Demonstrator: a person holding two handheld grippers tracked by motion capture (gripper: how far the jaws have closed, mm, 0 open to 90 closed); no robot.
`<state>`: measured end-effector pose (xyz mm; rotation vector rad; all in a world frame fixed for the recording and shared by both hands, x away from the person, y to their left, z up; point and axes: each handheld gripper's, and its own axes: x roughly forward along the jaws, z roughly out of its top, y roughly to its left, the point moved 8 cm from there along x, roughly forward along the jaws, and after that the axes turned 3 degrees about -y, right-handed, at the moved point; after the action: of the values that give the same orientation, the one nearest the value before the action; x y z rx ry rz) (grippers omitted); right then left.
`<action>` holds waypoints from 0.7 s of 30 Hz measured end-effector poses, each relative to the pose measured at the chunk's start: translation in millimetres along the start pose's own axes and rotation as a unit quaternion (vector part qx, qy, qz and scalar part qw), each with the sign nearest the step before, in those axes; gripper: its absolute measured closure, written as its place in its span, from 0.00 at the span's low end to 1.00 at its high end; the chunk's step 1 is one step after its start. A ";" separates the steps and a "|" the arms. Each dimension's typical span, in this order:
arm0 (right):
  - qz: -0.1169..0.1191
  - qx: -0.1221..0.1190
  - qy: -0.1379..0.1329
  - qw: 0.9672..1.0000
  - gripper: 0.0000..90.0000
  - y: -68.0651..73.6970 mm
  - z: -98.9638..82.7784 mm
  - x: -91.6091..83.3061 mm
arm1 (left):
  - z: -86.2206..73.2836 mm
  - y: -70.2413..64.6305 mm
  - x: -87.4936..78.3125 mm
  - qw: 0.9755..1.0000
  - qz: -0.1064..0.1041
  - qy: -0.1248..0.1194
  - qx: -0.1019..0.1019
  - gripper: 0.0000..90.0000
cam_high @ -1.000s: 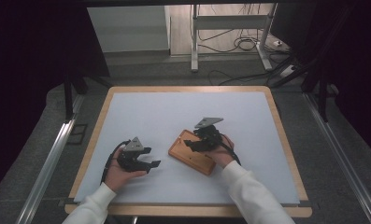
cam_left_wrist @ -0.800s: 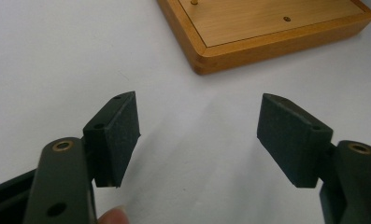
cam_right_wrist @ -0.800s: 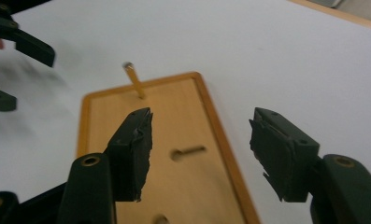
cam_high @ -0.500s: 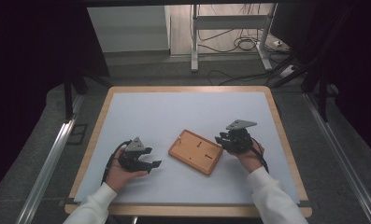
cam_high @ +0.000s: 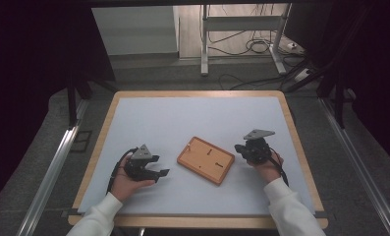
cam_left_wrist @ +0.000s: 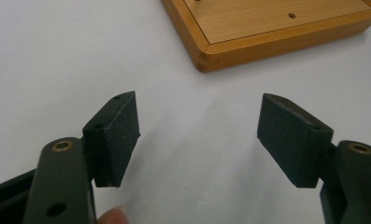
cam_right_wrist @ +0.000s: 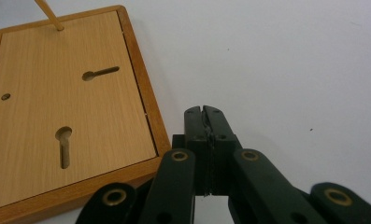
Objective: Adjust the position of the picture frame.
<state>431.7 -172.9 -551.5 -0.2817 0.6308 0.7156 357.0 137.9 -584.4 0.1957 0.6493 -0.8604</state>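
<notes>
My right gripper (cam_high: 241, 148) has drawn back off the wooden board (cam_high: 206, 160), jaws pressed together, empty. My left gripper (cam_high: 159, 173) gapes wide near the tabletop's (cam_high: 192, 115) front-left corner; the board lies toward the front edge.

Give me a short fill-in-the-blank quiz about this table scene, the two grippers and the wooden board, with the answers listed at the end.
1. The jaws of the left gripper stand ____.
2. The jaws of the right gripper are pressed ____ with nothing between them.
3. The wooden board lies on the white table top ____ the two grippers.
4. In the right gripper view, the board's face shows ____ keyhole-shaped slots.

Missing words: open; shut; between; two
</notes>
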 end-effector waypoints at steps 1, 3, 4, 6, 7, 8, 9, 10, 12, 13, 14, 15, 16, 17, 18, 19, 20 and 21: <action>0.000 -0.001 0.003 1.000 1.00 0.1 -0.9 0.7 | 0.1 0.2 -0.2 1.000 0.000 0.000 0.000 0.32; 0.000 -0.003 0.007 1.000 1.00 0.5 -2.6 2.4 | 0.1 0.2 -0.4 1.000 0.001 -0.001 0.001 0.32; 0.001 -0.004 0.013 1.000 1.00 1.0 -4.6 4.1 | 0.1 0.2 -0.3 1.000 0.000 0.000 0.001 0.32; 0.001 -0.009 0.020 1.000 1.00 1.9 -7.9 7.3 | 0.0 0.0 0.0 1.000 0.000 0.000 0.000 0.32; 0.003 -0.010 0.026 1.000 1.00 2.9 -10.2 9.5 | -0.1 -0.1 0.0 1.000 0.000 0.000 0.001 0.32; 0.004 -0.013 0.032 0.999 1.00 4.0 -12.3 11.6 | 0.0 -0.2 0.1 1.000 -0.001 0.000 0.001 0.32; 0.004 -0.018 0.039 0.999 1.00 5.4 -14.4 13.9 | 0.0 -0.1 0.1 1.000 -0.001 0.000 0.001 0.32; 0.002 -0.021 0.040 0.999 1.00 6.1 -15.2 15.3 | 0.0 -0.1 0.1 1.000 -0.001 0.000 0.001 0.32; -0.004 -0.028 0.047 0.998 1.00 6.7 -16.7 16.8 | 0.0 -0.1 0.0 1.000 -0.001 0.000 0.001 0.32; -0.003 -0.028 0.047 0.999 1.00 6.7 -16.8 16.7 | 0.1 0.0 0.0 1.000 -0.001 0.000 0.001 0.32; -0.003 -0.026 0.047 0.999 1.00 6.6 -17.1 16.6 | 0.1 0.0 -0.1 1.000 -0.001 0.000 0.001 0.32; -0.002 -0.027 0.049 0.998 1.00 6.6 -17.4 16.3 | 0.1 0.1 -0.1 1.000 -0.001 -0.001 0.001 0.32; -0.002 -0.027 0.050 0.998 1.00 6.9 -17.8 15.9 | 0.1 0.1 -0.1 1.000 -0.001 0.000 0.001 0.32; -0.003 -0.028 0.049 0.998 1.00 7.0 -18.0 15.9 | 0.1 0.2 -0.1 1.000 -0.001 0.000 0.001 0.32; -0.003 -0.030 0.048 0.998 1.00 6.8 -18.3 15.8 | 0.1 0.3 0.0 1.000 -0.001 0.000 0.001 0.32; -0.004 -0.028 0.048 0.998 1.00 6.8 -18.4 15.7 | 0.1 0.3 0.1 1.000 -0.001 0.000 0.001 0.32; -0.004 -0.026 0.047 0.999 1.00 6.9 -18.4 15.7 | 0.1 0.3 0.1 1.000 -0.002 0.000 0.000 0.32; -0.004 -0.028 0.047 0.998 1.00 6.7 -18.5 15.6 | -0.1 0.2 0.3 1.000 -0.002 0.001 0.000 0.32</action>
<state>428.1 -168.2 -575.9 -0.3713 0.6997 0.7163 357.3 137.9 -584.6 0.1939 0.6517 -0.8646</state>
